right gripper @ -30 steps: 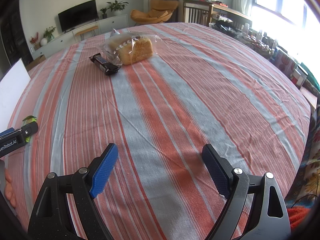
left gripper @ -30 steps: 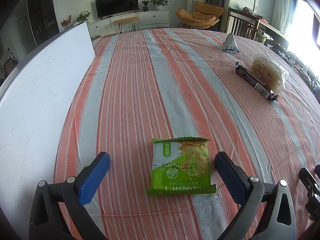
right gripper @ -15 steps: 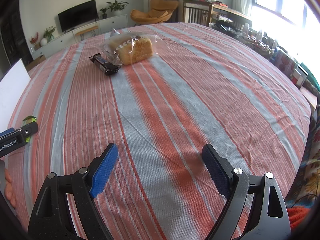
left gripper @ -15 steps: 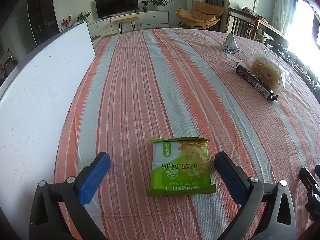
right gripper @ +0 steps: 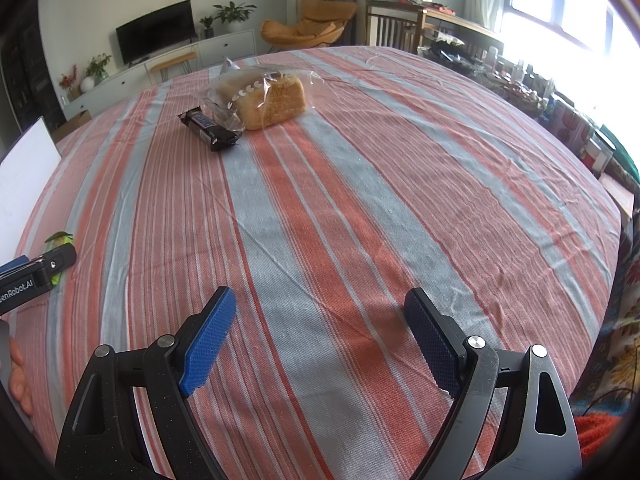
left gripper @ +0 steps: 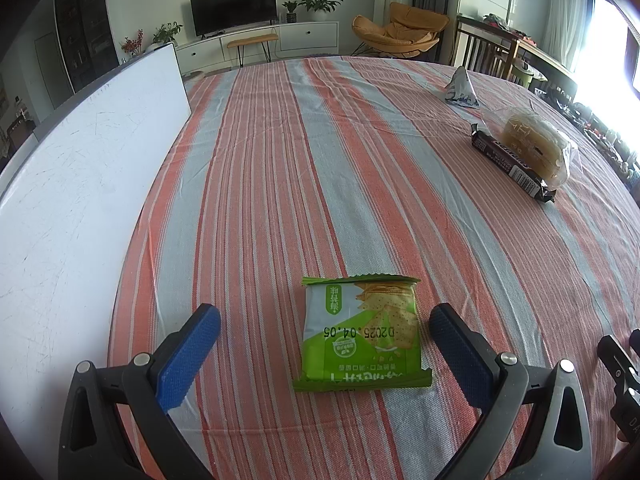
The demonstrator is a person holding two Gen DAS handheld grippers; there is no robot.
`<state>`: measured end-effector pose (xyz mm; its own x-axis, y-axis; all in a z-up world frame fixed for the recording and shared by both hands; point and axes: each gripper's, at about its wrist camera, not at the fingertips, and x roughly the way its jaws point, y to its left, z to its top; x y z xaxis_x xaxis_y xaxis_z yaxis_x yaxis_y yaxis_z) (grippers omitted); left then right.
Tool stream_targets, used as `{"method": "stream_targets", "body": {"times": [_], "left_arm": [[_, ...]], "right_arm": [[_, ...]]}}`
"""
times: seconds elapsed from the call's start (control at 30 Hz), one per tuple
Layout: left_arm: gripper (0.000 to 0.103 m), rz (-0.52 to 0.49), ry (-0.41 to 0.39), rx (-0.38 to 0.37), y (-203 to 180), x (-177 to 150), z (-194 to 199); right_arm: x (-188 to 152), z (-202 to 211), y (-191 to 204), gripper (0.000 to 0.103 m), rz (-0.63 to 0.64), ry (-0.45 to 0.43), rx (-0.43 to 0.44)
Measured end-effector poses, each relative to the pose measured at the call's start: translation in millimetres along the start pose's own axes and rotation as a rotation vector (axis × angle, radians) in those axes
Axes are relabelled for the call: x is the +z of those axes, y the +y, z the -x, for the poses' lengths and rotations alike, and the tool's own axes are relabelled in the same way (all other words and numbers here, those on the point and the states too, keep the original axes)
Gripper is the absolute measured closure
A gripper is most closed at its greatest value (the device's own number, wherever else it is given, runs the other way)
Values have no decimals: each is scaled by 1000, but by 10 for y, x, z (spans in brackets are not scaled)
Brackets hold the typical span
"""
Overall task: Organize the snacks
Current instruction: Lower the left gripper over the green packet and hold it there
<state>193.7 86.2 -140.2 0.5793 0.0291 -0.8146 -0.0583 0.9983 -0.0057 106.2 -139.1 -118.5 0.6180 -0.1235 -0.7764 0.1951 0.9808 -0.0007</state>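
The left gripper hovers with jaws wide, the green cracker packet lying flat on the striped bench between them, untouched. The right gripper also has wide, empty jaws, well apart from the bagged bread and dark bar.

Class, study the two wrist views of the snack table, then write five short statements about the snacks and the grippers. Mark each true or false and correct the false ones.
1. The left gripper is open, its fingers either side of the green cracker packet. True.
2. The right gripper is shut on the chocolate bar. False: it is open over bare striped tablecloth, and the bar lies far ahead of it.
3. The chocolate bar lies right beside the bagged bread. True.
4. The cracker packet stands upright on its edge. False: it lies flat.
5. A white board lies at the left of the left wrist view. True.
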Motion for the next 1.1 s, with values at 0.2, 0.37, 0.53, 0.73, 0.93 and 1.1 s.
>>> {"method": "stream_targets", "body": {"times": [0.2,0.37,0.53,0.73,0.93,1.1], "left_arm": [[0,0,0,0,0,1,-1],[0,0,0,0,0,0,0],[0,0,0,0,0,1,-1],[0,0,0,0,0,0,0],[0,0,0,0,-1,1,0],[0,0,0,0,-1,2,-1]], "right_arm": [[-2,-1,-1,14,0,0,0],[-4,-1,-2,14,0,0,0],[-6,-1,-2,14,0,0,1],[39,49,-90,15,-49,-2,86],[436,53,290,16,145,-15,299],[1028,-217,896,18,372,-16,460]]}}
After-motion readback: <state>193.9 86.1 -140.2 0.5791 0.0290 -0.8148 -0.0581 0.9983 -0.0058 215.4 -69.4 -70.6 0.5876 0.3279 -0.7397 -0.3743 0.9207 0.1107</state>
